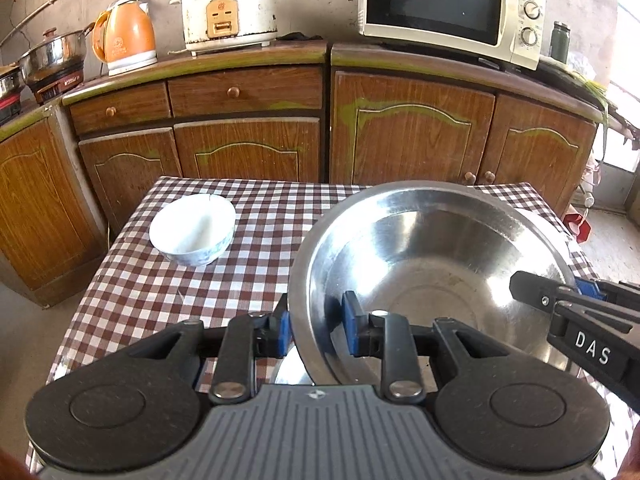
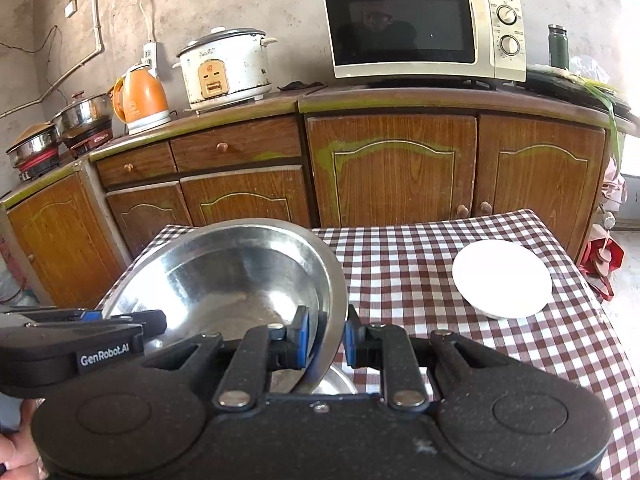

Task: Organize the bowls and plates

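Steel, dull and scuffed, fills the right half of the left wrist view: a wide metal basin (image 1: 432,264) is tilted above the checked surface (image 1: 240,220), its far rim raised and its near left rim caught between the blue pads of the left hand-held gripper (image 1: 316,328), one pad outside the wall and one inside, the jaws narrowed to about the thickness of the rim. From the right edge the right hand-held gripper (image 1: 576,288) reaches in and pinches the basin's right rim. Under the basin's near edge a second metal rim (image 1: 292,376) shows, too little of it to say what it belongs to. On the far left of the surface stands a white bowl (image 1: 193,229) with a faint blue pattern on its outside, upright and well apart from the basin. Behind the surface a wooden cabinet (image 1: 408,136) carries an orange kettle (image 1: 126,36), a white rice cooker (image 1: 230,6) and a cream microwave (image 1: 448,8). In the right wrist view the same basin (image 2: 224,276) lies to the left, and the right hand-held gripper (image 2: 326,340) is closed tight on its right rim, blue pads on either side of the thin wall. The left hand-held gripper (image 2: 120,316) comes in from the left onto the opposite rim. Far right on the surface (image 2: 400,272) sits a white plate (image 2: 502,278), well apart from the basin.
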A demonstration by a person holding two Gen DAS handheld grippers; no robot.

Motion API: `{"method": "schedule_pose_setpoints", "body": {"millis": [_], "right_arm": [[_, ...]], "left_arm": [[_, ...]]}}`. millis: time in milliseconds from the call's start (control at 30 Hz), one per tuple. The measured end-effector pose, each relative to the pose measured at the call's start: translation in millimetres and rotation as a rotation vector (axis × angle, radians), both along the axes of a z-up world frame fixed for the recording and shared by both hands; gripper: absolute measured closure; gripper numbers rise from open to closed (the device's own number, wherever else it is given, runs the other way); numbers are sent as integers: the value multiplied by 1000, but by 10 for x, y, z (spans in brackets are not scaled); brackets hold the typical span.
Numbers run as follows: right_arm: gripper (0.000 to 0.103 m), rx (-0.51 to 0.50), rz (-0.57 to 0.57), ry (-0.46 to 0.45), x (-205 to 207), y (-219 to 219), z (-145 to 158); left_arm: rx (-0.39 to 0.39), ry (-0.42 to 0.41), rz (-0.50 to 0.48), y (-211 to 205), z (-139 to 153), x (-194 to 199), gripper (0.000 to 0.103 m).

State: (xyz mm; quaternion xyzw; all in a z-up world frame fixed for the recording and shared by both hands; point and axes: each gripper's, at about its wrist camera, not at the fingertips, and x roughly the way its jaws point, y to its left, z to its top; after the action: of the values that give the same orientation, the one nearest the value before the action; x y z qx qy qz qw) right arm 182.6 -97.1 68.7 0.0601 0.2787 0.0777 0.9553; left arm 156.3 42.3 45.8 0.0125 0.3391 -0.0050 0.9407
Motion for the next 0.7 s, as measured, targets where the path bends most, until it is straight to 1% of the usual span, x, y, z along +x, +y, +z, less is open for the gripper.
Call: {"method": "schedule_pose_setpoints", "body": {"millis": [267, 700], "right_arm": [[80, 14, -2, 8, -214, -27, -92], [80, 16, 4, 15, -456, -14, -187]], "left_arm": [[4, 2, 4, -24, -69, -175, 76], [33, -10, 2, -9, -142, -435, 76]]}}
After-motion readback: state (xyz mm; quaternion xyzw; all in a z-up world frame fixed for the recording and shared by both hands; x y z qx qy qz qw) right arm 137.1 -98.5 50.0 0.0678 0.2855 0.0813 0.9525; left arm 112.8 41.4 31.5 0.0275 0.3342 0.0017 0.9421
